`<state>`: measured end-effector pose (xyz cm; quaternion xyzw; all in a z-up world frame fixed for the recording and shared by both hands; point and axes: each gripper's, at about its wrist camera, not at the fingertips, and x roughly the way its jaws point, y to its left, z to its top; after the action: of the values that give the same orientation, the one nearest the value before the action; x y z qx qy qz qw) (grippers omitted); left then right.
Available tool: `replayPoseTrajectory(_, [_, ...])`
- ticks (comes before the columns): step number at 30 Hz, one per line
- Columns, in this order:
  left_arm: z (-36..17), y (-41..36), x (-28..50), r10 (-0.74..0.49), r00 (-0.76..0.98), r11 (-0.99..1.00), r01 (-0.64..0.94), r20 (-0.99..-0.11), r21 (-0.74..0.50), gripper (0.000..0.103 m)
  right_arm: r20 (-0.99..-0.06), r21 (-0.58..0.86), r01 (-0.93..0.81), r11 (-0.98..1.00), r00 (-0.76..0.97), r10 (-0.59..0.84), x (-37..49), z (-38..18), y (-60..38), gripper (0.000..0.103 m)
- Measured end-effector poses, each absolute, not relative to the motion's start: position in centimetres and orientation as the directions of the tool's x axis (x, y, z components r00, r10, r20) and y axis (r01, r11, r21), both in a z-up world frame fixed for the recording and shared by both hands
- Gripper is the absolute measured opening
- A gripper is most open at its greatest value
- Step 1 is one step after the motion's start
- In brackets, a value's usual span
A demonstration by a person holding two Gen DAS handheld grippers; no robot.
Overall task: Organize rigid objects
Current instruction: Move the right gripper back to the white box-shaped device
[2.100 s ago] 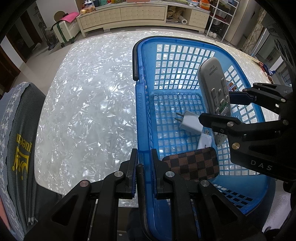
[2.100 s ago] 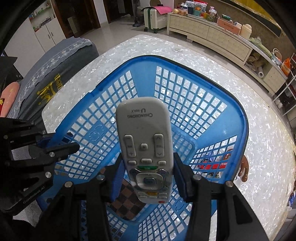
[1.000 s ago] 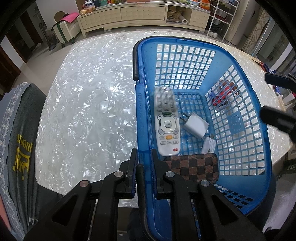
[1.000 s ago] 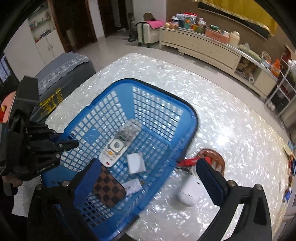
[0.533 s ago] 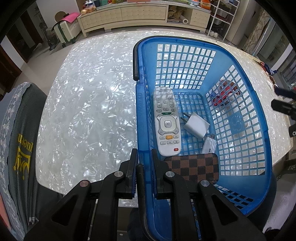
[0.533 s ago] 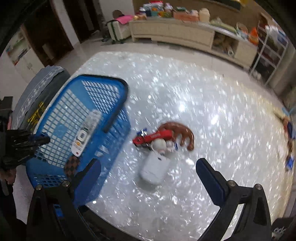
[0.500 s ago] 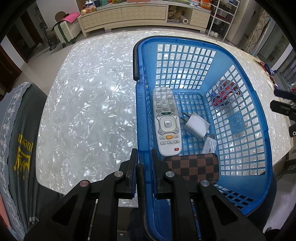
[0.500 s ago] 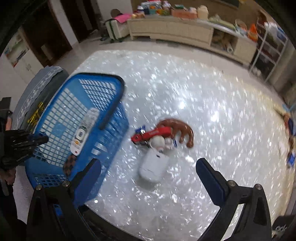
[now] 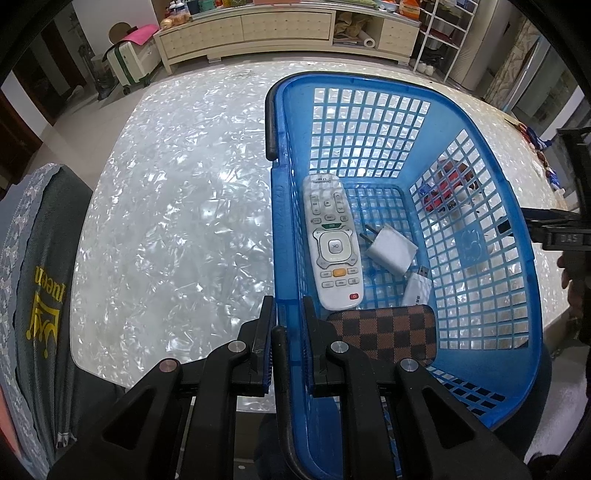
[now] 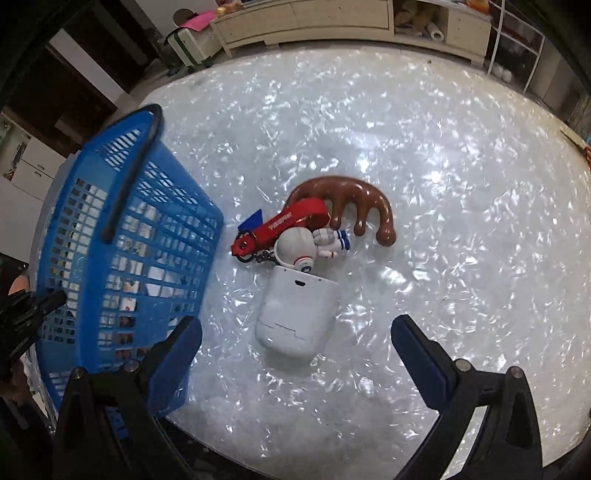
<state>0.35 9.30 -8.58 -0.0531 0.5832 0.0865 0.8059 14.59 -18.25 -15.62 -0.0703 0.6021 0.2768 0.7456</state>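
My left gripper (image 9: 288,325) is shut on the near left rim of the blue basket (image 9: 524,258). In the basket lie a white remote (image 9: 332,243), a white charger plug (image 9: 391,247), a white USB stick (image 9: 417,290) and a brown checkered case (image 9: 384,332). My right gripper (image 10: 295,350) is open and empty, just above a white earbud case (image 10: 295,314) on the table. Beyond that case lie an astronaut keychain (image 10: 299,247) with a red strap (image 10: 284,221) and a brown wooden comb (image 10: 351,203). The basket (image 10: 122,236) stands left of them.
The pearly white table (image 9: 177,221) ends at a near edge (image 10: 332,458). A chair with grey cloth (image 9: 33,295) stands at the left. A cream cabinet (image 9: 258,26) and a suitcase (image 9: 129,62) stand on the floor beyond the table.
The right gripper dropped the remote into the basket, opened, swung out to the right and came down over the white earbud case. The left gripper kept hold of the basket rim.
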Motion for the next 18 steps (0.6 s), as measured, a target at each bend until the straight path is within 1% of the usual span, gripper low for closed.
replayPoseTrajectory(5, [-8.6,9.3,0.4,0.077,0.306,0.98,-0.2,-0.949,0.015,0.014,-0.959,0.163,-0.496,0.853,0.125,0.256,15.0,-17.3,-16.8,0.103])
replayPoseTrajectory(8, [-8.6,9.3,0.4,0.075,0.307,0.98,-0.197,-0.949,0.013,0.015,-0.961,0.173,-0.5,0.848,0.104,0.257,15.0,-18.1,-15.9,0.103])
replayPoseTrajectory(18, [-8.6,9.3,0.3,0.072,0.307,0.98,-0.197,-0.949,0.011,0.015,-0.972,0.133,-0.498,0.857,0.104,0.212,15.3,-20.1,-13.8,0.103])
